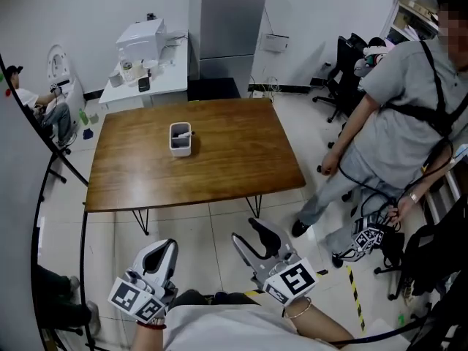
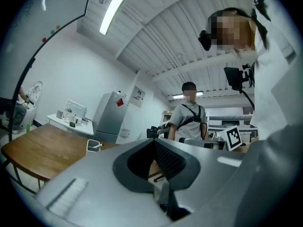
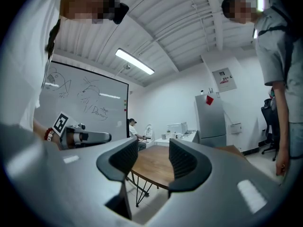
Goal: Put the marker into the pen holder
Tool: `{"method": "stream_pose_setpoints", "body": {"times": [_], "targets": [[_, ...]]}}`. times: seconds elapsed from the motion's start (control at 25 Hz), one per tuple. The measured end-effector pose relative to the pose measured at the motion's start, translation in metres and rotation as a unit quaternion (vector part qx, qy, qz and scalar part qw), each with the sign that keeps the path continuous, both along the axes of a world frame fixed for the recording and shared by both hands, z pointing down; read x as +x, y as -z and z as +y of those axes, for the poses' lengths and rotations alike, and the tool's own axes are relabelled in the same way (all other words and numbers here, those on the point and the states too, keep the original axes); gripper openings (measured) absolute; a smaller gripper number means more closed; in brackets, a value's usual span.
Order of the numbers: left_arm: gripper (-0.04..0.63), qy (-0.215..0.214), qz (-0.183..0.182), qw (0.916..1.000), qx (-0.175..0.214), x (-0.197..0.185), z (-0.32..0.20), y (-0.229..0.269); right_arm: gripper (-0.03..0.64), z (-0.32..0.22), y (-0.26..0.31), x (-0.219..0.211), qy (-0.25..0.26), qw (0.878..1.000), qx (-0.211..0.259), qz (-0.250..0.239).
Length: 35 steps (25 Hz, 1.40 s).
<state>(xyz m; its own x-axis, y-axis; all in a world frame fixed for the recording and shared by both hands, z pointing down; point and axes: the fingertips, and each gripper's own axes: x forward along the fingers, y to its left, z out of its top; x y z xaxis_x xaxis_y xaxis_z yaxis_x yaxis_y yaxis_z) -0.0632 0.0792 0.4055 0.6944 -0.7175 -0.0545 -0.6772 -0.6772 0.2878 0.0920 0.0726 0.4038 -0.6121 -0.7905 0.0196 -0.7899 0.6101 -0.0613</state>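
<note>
Left gripper [image 1: 167, 247] closed, right gripper [image 1: 246, 231] parted, marker [image 1: 185, 133] in pen holder [image 1: 180, 150]

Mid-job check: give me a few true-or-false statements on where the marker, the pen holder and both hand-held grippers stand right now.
1. The pen holder stands upright on the wooden table. True.
2. The right hand-held gripper grips the marker. False: its jaws stand apart with nothing between them.
3. The marker sits in the pen holder, its end poking out. True.
4. The pen holder is at the table's near edge. False: it stands around the middle of the tabletop.
5. The left hand-held gripper holds nothing and hangs short of the table. True.
</note>
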Motion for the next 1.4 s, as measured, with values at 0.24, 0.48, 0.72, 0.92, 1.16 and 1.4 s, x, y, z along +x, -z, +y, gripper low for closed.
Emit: {"method": "stream_pose_setpoints", "body": {"times": [0.24,0.48,0.72,0.92,1.16,1.4], "targets": [[-0.004,-0.044,0.002,0.9987,0.025,0.010,-0.002,0.025,0.183,0.001,0.016,0.005,-0.035,0.999,-0.001,-0.020],[-0.003,-0.028,-0.009,0.9993,0.023,-0.020,0.007,0.022,0.183,0.014,0.005,-0.044,-0.012,0.999,-0.014,-0.027],[-0.005,-0.007,-0.004,1.0000,-0.003,-0.049,0.016,0.010,0.184,0.012,0.004,-0.070,0.010,1.000,-0.012,-0.010],[-0.004,-0.011,-0.003,0.9999,-0.007,-0.059,0.023,0.007,0.183,0.016,0.002,-0.084,0.011,1.000,-0.012,-0.005],[-0.004,-0.013,-0.005,0.9999,0.003,-0.060,0.024,0.012,0.184,0.015,0.006,-0.092,0.018,1.000,-0.003,0.000],[-0.005,-0.024,-0.003,0.9997,-0.007,-0.054,0.025,0.002,0.184,0.016,0.002,-0.087,0.010,1.000,-0.006,0.004]]}}
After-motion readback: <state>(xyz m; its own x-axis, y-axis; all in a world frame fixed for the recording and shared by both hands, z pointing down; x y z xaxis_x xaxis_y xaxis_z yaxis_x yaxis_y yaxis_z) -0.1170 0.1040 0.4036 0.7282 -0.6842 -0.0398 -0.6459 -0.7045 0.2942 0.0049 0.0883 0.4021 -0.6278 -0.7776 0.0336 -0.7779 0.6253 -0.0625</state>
